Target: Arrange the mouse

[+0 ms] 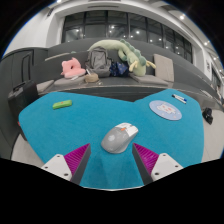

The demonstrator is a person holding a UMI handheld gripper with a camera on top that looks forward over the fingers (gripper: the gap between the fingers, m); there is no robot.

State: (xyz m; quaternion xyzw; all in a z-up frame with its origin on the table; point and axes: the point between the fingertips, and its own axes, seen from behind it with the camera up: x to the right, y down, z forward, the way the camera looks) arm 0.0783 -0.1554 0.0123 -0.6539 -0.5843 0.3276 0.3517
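A grey and white computer mouse point(119, 136) lies on the teal desk mat point(70, 125), just ahead of my fingers and between their lines. My gripper point(111, 160) is open and empty, with a magenta pad on the left finger point(77, 159) and one on the right finger point(146, 157). The mouse's near end sits at about the level of the fingertips, with a gap at either side. A round light blue pad point(166, 109) lies on the mat beyond the mouse to the right.
A small green object point(62, 103) lies on the mat at the far left. Behind the mat stand a pink item point(72, 67), a bag point(98, 62) and a green plush toy point(125, 50). Windows run along the back.
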